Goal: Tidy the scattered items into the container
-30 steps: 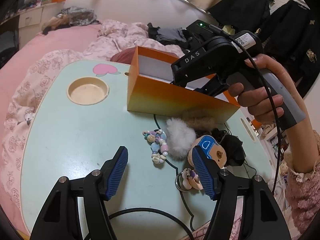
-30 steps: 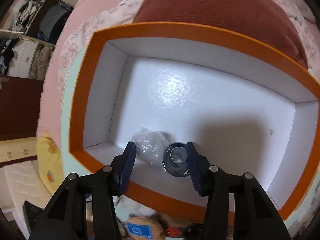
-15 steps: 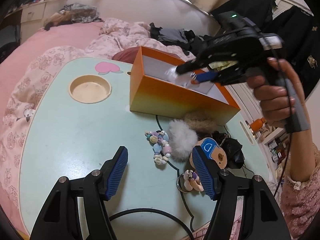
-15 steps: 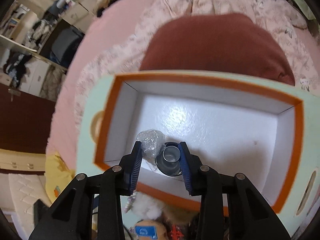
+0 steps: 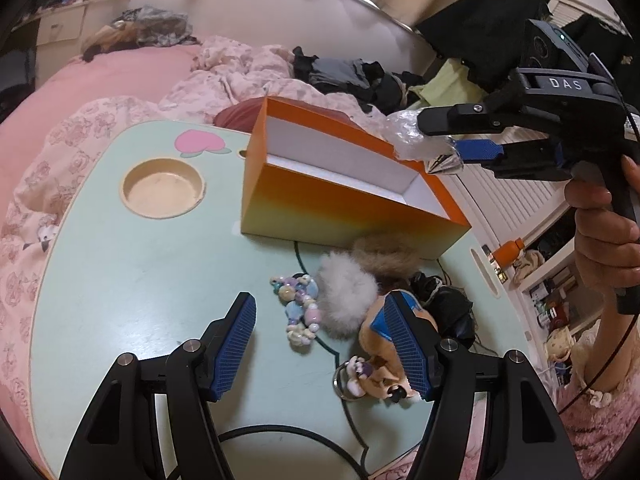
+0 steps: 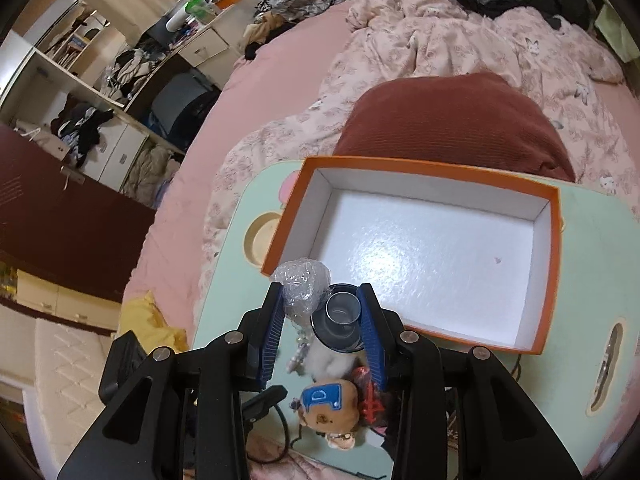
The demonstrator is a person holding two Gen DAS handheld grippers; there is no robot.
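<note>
On table [image 5: 120, 272], two pompoms [image 5: 347, 300], one box [image 5: 340, 204]

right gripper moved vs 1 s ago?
Yes. The right gripper, shut on the wrapped item, has risen up and back from inside the orange box.

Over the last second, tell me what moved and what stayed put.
The right gripper rose up and back out of the orange box, its pads narrowing onto the small dark cup with crinkled plastic wrap; nothing was left inside. The left gripper stayed open above the table, and the bead charm, white pompom and bear keychain lie where they were.
</note>
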